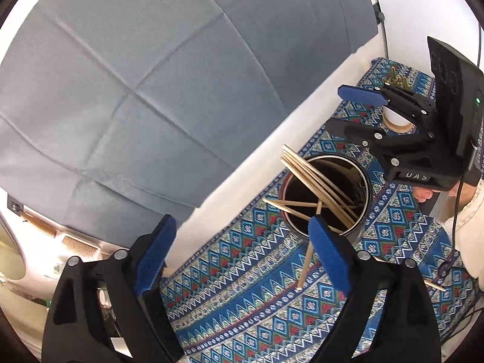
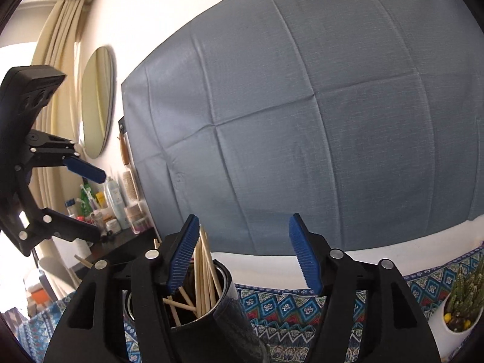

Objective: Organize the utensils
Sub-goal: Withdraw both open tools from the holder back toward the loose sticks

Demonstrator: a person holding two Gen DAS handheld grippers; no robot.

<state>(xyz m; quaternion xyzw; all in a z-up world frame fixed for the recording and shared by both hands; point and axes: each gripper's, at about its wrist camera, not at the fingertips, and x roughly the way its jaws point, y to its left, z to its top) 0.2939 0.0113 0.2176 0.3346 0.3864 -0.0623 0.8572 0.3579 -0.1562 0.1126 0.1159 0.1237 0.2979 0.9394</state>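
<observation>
Gaping wide, both hand-held grippers, left (image 1: 242, 251) and right (image 2: 243, 252), hold nothing.

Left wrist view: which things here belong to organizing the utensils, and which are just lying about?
Part of the job:
- chopsticks leaning in the holder
- dark round holder
- loose chopstick propped from the cloth against the holder
- left gripper, open, nothing between its pads
- right gripper, open

Lying about:
- potted cactus
- patterned tablecloth
- grey backdrop cloth
</observation>
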